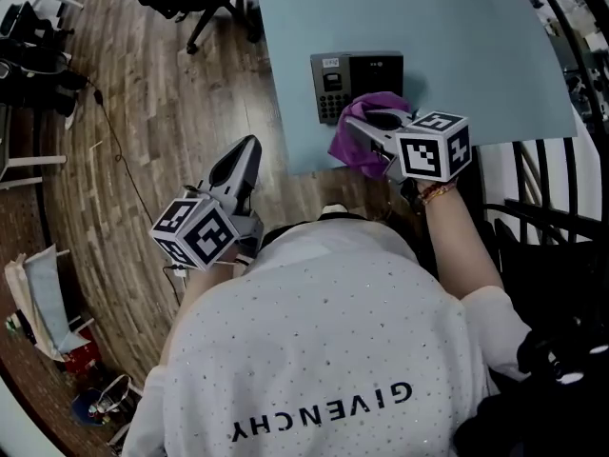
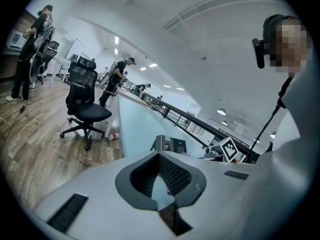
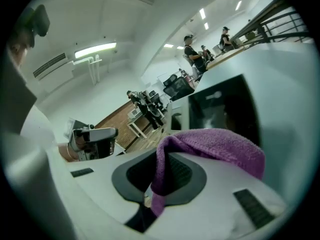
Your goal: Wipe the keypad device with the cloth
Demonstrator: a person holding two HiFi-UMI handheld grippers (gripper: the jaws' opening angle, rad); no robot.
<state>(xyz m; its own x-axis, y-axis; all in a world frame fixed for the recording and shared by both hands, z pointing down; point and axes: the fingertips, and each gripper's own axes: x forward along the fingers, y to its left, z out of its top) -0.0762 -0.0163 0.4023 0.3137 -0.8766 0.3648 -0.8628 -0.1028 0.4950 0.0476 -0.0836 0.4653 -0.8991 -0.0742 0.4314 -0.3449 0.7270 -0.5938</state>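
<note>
The keypad device [image 1: 357, 74] is a dark flat unit with a small keypad at its left, fixed on a pale blue panel [image 1: 428, 27]. My right gripper [image 1: 369, 127] is shut on a purple cloth [image 1: 350, 146], which lies against the device's lower right part. In the right gripper view the cloth [image 3: 215, 146] drapes over the jaws, with the device [image 3: 220, 111] close behind it. My left gripper [image 1: 249, 146] hangs lower left, off the panel, shut and holding nothing. Its view shows the device [image 2: 170, 145] further ahead, beyond the closed jaws.
A black office chair [image 1: 205, 8] stands on the wood floor left of the panel. Black railing bars [image 1: 542, 188] run along the right. Bags and clutter [image 1: 57, 331] lie at the lower left. People [image 2: 117, 81] stand far off in the room.
</note>
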